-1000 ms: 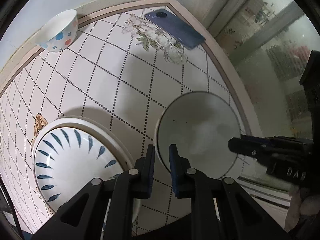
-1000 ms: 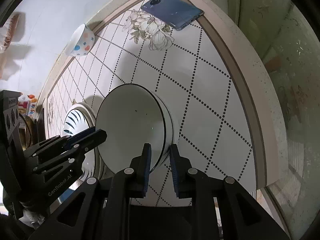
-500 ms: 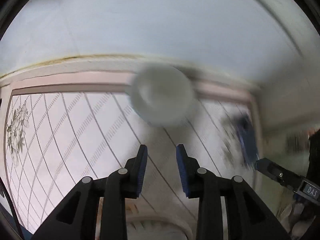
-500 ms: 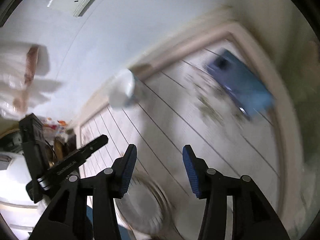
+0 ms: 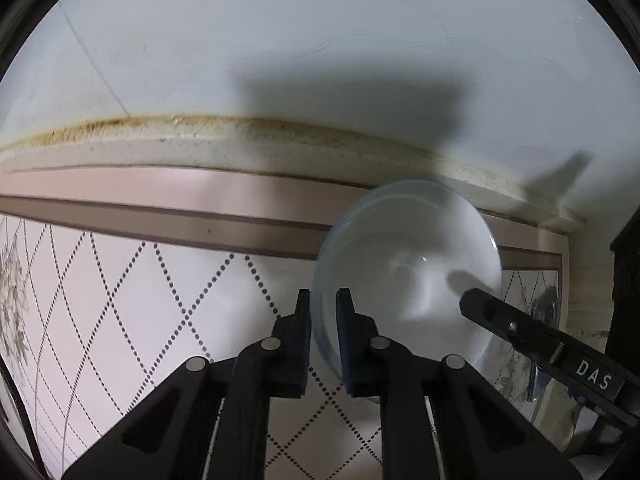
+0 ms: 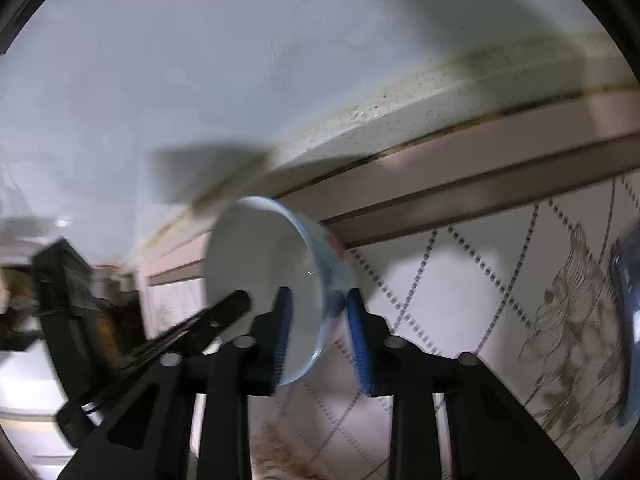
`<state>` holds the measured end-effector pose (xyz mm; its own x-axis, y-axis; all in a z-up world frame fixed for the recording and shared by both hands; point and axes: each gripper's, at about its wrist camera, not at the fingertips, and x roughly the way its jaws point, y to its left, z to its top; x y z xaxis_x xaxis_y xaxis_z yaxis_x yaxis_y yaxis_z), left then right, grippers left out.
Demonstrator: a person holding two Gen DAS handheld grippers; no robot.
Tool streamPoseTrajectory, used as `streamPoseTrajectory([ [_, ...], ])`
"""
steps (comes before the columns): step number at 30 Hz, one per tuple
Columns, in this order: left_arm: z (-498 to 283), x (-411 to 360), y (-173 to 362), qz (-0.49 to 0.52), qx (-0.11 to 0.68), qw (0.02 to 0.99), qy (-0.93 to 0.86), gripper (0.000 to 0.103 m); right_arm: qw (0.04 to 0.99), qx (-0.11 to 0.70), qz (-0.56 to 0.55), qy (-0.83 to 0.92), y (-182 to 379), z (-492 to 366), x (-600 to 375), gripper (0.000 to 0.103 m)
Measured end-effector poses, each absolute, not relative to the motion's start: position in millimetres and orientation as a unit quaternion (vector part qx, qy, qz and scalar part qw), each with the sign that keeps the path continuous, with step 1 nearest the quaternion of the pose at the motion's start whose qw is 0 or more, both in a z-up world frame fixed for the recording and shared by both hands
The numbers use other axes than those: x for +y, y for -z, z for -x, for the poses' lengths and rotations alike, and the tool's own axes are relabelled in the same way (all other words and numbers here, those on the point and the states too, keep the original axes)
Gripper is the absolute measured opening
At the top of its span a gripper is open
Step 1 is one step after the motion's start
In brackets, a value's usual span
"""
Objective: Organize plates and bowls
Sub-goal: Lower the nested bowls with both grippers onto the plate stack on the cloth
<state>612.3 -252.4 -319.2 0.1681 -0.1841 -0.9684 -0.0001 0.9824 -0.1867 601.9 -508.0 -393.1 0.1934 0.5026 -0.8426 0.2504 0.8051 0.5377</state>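
While both jaws pinch bowl (image 5: 404, 264) rim, diamond-dotted countertop (image 5: 140, 300) meets stained backsplash ledge (image 5: 200, 144), white wall (image 5: 280, 40).

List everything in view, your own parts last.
bowl: one, white with a pale blue rim, near the back of the mat by the ledge, held between both grippers
phone: one, blue, on the mat at the right edge of the right wrist view, partly cut off
mat: one, white with dotted diamonds and grey flowers, covering the counter
ledge: one, speckled beige, behind the mat along the wall
wall: one, white, behind the ledge
left gripper: one, black, jaws just closed on the bowl's rim
right gripper: one, black with blue pads, jaws just closed across the bowl's opposite side, blurred
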Motion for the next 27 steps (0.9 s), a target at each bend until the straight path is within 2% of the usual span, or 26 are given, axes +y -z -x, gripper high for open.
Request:
streamPoseTrajectory([
  [5, -602.3, -258.0, 310.9, 0.058, 0.632, 0.771, 0.059, 0.010, 0.719, 0.625, -0.292, -0.084, 392.1, -602.4, -505.2, 0.014],
  [14, -573.9, -258.5, 278.5, 0.043, 0.612, 0.786, 0.078, 0.010, 0.740, 0.610, -0.271, -0.083, 356.8, -577.7, -501.8, 0.014],
  [21, -536.4, -258.7, 236.2, 0.027, 0.589, 0.801, 0.106, 0.010, 0.756, 0.590, -0.271, -0.084, 315.1, -533.8, -509.9, 0.014],
  [27, -499.9, -290.3, 210.1, 0.013, 0.572, 0.809, 0.133, 0.010, 0.769, 0.573, -0.274, -0.076, 278.7, -480.3, -515.9, 0.014],
])
